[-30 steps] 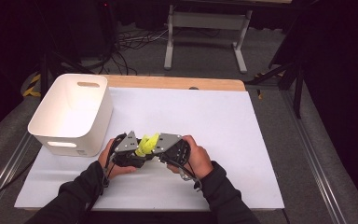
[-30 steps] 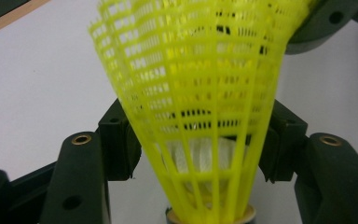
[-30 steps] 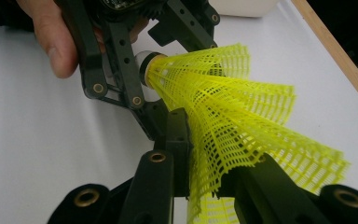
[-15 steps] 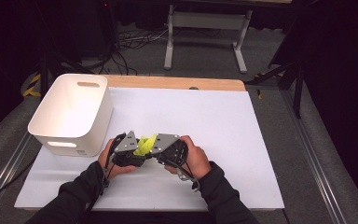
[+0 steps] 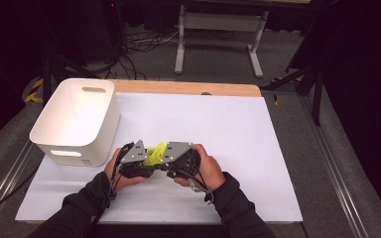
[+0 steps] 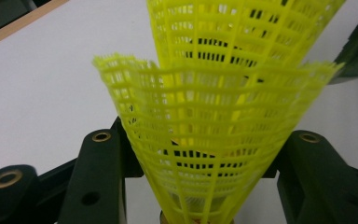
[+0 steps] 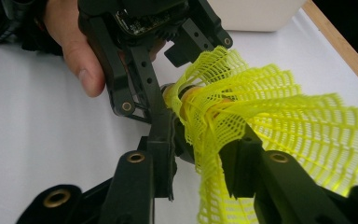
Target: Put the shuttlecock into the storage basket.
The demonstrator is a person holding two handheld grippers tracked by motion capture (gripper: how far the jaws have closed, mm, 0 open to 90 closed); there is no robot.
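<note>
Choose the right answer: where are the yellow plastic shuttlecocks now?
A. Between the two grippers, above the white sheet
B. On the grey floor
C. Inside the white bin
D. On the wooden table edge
A: in the high view the yellow shuttlecocks sit between the left gripper and the right gripper, beside the white bin.

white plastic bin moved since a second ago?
No. In the high view the white plastic bin sits at the same spot on the white table sheet's left edge, its far corner still by the wooden strip.
</note>
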